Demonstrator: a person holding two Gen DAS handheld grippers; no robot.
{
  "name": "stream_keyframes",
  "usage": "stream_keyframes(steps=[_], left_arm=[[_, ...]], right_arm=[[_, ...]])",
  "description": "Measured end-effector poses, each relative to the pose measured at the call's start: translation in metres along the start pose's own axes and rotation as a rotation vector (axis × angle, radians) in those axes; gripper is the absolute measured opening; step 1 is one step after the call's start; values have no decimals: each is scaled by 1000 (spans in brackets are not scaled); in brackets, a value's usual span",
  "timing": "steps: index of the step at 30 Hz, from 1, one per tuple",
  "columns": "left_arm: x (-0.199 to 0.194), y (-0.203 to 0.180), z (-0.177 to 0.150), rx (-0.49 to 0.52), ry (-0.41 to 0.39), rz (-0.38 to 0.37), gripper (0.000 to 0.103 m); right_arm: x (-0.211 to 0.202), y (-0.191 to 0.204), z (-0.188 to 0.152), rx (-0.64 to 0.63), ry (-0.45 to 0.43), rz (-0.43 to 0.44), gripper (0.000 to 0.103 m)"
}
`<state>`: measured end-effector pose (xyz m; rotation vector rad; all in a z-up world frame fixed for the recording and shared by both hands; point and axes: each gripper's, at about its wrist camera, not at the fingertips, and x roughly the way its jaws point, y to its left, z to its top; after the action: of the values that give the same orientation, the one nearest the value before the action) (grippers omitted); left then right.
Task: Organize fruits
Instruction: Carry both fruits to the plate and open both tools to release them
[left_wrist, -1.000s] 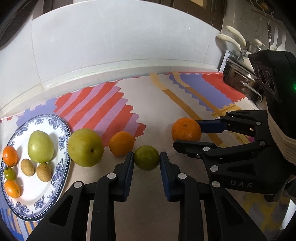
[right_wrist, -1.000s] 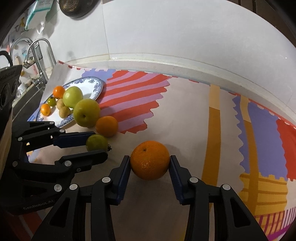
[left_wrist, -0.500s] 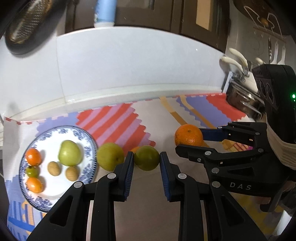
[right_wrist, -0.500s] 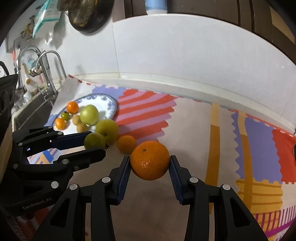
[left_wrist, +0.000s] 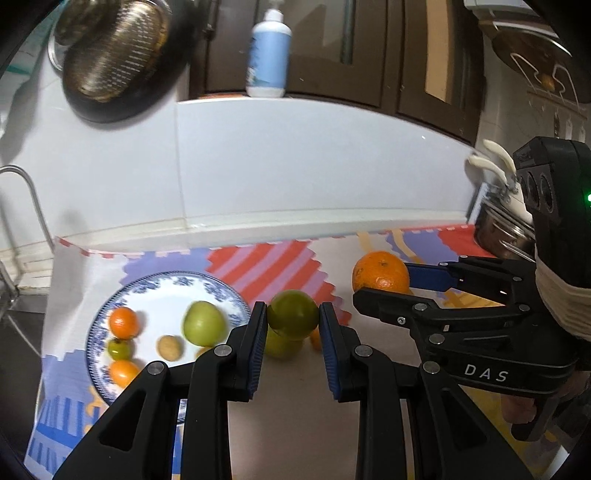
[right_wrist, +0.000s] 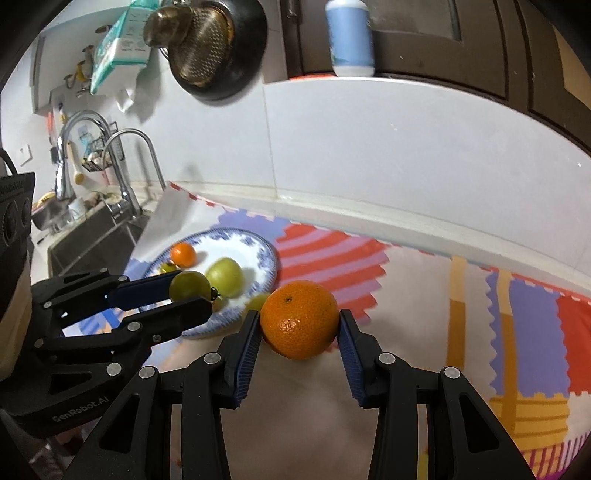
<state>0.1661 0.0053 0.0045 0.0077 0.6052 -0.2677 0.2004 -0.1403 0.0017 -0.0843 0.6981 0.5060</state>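
Observation:
My left gripper (left_wrist: 293, 320) is shut on a small green fruit (left_wrist: 292, 314), held above the counter just right of the blue-and-white plate (left_wrist: 221, 286). My right gripper (right_wrist: 298, 325) is shut on a large orange (right_wrist: 299, 319), also lifted off the mat. The plate (right_wrist: 267, 254) carries a green apple (left_wrist: 204, 322), small oranges (left_wrist: 124, 322), a small green fruit (left_wrist: 119, 349) and a brown fruit (left_wrist: 170, 347). A larger green fruit (left_wrist: 282, 347) and a small orange (left_wrist: 316, 339) lie on the mat below my left fingers, partly hidden. In the left wrist view the right gripper (left_wrist: 382, 282) holds its orange (left_wrist: 380, 271) to the right.
A colourful patterned mat (right_wrist: 406, 280) covers the counter. A sink with taps (right_wrist: 122, 177) lies left of the plate. Pots (left_wrist: 506, 236) stand at the right end. A strainer pan (left_wrist: 110, 62) hangs on the white backsplash, and a bottle (left_wrist: 267, 51) stands on the ledge above.
Both grippers have risen from the mat with their fruits, the green one and the orange. The view has tilted up, and the plate and remaining fruits now sit lower and farther off.

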Motion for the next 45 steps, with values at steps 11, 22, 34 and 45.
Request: stream_keyframes(steps=[11,22,34,45], left_arm=[[-12,47,8,-48,-40,118,28],[-14,93,7,-72,-42,214,28],[31,129,-3,-126,84,214,28],[71,141,-19,-183,217,237,28]], right_arm=[[25,33,34,-46,-28,81,43],[65,70,60,-95,-7,146,43],[137,82,77,-74,135,176,43],[202,76,71,-20,315,142,43]])
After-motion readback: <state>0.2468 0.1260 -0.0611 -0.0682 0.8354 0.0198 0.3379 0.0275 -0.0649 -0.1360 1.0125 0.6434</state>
